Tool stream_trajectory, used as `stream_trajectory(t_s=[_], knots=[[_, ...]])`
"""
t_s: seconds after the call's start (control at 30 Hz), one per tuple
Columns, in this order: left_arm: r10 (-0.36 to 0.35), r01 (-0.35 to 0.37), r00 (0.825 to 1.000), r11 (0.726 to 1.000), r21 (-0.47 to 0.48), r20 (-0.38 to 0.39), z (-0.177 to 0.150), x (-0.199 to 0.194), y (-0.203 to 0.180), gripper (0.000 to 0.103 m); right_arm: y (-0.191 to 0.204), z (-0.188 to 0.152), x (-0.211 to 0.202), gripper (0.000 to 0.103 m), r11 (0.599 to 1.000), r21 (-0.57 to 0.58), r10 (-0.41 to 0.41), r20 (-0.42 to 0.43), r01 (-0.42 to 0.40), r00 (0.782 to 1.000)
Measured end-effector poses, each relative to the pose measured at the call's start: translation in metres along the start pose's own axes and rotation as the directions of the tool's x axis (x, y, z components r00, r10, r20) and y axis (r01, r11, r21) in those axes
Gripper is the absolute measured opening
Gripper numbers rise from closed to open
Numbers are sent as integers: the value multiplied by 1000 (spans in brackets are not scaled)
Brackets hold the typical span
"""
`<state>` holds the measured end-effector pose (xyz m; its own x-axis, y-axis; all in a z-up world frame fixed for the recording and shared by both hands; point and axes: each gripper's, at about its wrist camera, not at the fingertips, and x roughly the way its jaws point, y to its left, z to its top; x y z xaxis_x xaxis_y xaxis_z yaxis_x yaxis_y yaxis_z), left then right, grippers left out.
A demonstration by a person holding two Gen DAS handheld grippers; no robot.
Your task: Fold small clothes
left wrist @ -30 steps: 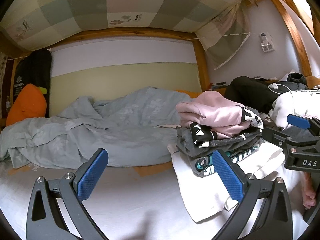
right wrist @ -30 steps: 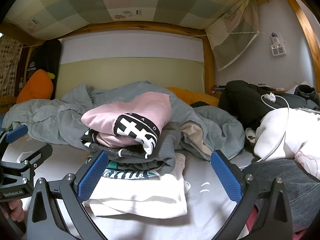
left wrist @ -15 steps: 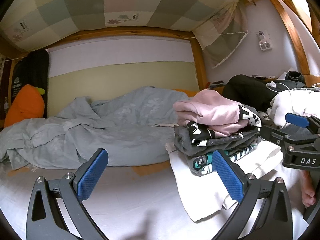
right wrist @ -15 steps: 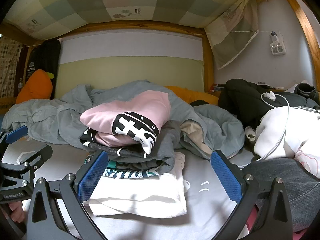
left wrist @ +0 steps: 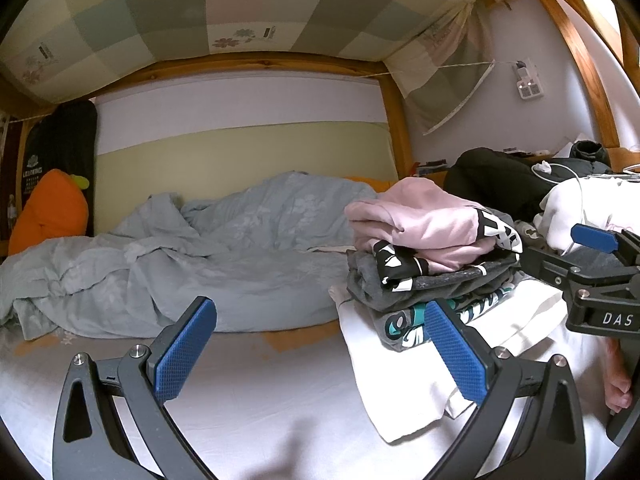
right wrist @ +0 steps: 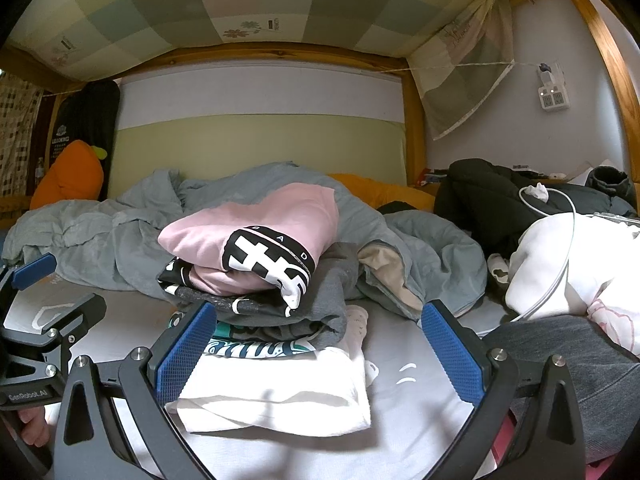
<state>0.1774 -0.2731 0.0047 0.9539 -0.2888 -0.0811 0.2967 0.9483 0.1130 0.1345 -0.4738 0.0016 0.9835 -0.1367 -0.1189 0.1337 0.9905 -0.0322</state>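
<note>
A stack of folded clothes rests on the white bed sheet [left wrist: 260,396]. A pink garment [right wrist: 256,236] with a black-and-white print lies on top, over a grey garment [right wrist: 316,312], a teal-lettered one and a white one [right wrist: 280,392]. In the left wrist view the same pink garment [left wrist: 424,228] sits at the right of centre. My left gripper [left wrist: 320,352] is open and empty, to the left of the stack. My right gripper [right wrist: 320,348] is open and empty, low in front of the stack, with its left pad beside the white garment.
A crumpled grey-blue duvet [left wrist: 192,264] fills the back of the bed. An orange carrot plush [left wrist: 48,216] leans at the far left. A black jacket [right wrist: 492,192], a white garment with a charging cable [right wrist: 560,264] and a person's grey-clad leg [right wrist: 560,360] lie right.
Both views have shifted only slightly; the stack sits a touch further left in the left wrist view. Both grippers stay open and the stack is unchanged.
</note>
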Motion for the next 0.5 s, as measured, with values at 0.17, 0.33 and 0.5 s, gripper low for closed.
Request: stream_trajectory(t_s=[0.17, 0.33, 0.5], knots=[[0, 0, 1000, 1000, 0, -1, 0, 0, 0, 103, 0, 0, 0, 103, 1000, -1, -1, 1, 1, 1000], [-1, 1, 1000, 1000, -1, -2, 0, 0, 0, 103, 0, 0, -1, 103, 1000, 1, -1, -2, 1, 1000], [-3, 3, 1000, 1000, 0, -6, 0, 1, 1, 103, 0, 0, -1, 103, 1000, 1, -2, -2, 2, 1000]])
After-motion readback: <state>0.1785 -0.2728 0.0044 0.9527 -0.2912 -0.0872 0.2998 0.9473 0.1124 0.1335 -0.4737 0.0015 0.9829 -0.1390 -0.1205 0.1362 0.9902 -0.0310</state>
